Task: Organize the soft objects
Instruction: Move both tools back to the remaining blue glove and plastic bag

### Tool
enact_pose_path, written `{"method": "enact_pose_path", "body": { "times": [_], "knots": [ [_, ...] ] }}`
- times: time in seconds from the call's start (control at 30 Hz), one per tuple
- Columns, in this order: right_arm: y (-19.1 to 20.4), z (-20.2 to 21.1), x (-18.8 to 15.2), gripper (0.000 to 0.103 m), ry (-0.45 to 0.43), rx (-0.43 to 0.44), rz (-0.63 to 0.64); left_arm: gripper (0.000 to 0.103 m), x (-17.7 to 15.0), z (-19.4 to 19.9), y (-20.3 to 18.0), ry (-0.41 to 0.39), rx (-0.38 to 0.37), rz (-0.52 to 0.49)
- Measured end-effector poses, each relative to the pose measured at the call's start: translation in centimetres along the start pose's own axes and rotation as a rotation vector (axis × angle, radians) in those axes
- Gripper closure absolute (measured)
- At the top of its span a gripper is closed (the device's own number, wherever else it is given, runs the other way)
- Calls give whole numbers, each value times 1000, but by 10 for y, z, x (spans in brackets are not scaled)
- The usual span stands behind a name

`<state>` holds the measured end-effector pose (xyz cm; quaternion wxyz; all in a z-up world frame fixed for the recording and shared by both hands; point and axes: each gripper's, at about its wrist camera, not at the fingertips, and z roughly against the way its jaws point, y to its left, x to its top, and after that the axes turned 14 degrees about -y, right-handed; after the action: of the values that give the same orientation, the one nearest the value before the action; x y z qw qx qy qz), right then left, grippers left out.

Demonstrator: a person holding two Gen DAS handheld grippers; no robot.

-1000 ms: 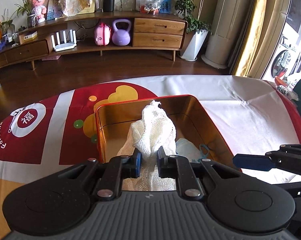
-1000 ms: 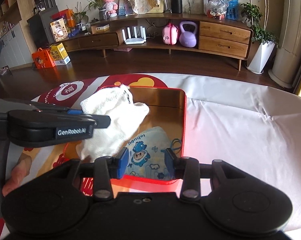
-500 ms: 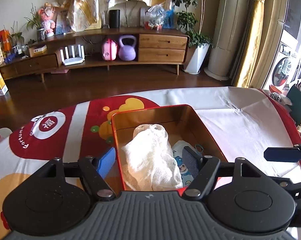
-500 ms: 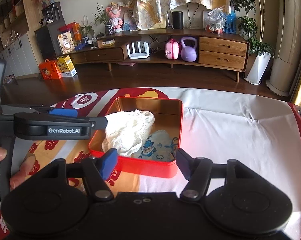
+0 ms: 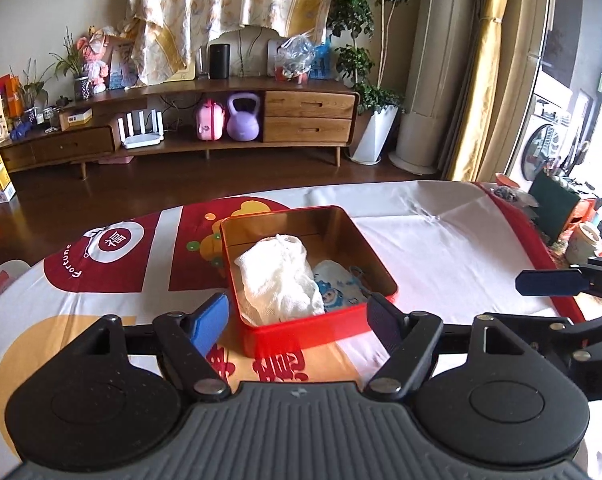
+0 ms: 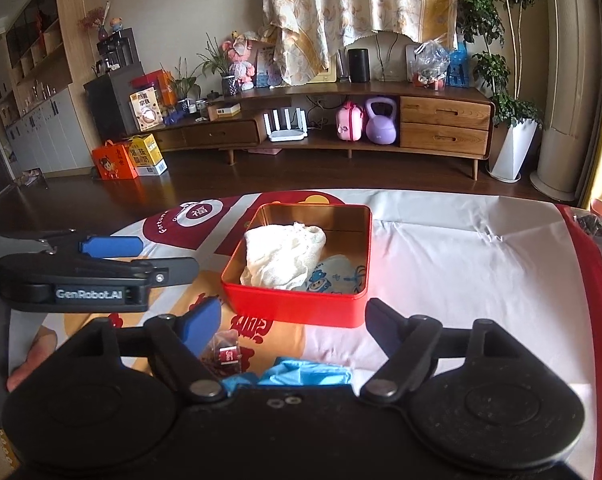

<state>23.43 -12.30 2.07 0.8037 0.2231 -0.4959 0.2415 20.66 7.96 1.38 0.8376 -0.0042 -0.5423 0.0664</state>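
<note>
On the table, a smooth printed cloth (image 5: 441,240) carries a square red tin (image 5: 301,330) holding a crumpled white gauzy rag (image 5: 279,276) and a cartoon-print mask (image 5: 335,284). Left gripper (image 5: 297,320) and right gripper (image 6: 291,320) jaws have just been opening, nothing between them. That fluffy rag bulges near the rim; snagging it could drag it out.

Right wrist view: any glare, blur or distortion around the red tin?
Right wrist view: red tin sharp, its far gold wall catching light; strong fisheye bend at the edges; the blue cloth near the lens looks soft. Left wrist view: tin's front wall slightly smeared; window side on the right is blown out.
</note>
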Motion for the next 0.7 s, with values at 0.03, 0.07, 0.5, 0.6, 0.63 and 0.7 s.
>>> {"method": "enact_pose_path", "body": {
  "times": [0.03, 0.07, 0.5, 0.6, 0.63, 0.7],
  "knots": [
    [1, 5, -2, 22, -4, -1, 2, 24, -1, 7, 0, -7, -6, 1],
    [2, 10, -5, 21, -6, -1, 0, 23, -2, 14, -1, -11, -13, 2],
    [15, 67, -31, 1, -49, -8, -38, 7, -33, 96, -3, -84, -8, 72],
    [18, 77, -36, 1, -65, -7, -43, 4, -42, 111, -1, -107, -19, 98],
    [18, 80, -37, 1, -69, -7, -45, 4, -43, 115, 0, -111, -24, 106],
    [20, 84, -40, 1, -75, -3, -54, 3, -48, 122, 0, -109, -44, 120]
  ]
}}
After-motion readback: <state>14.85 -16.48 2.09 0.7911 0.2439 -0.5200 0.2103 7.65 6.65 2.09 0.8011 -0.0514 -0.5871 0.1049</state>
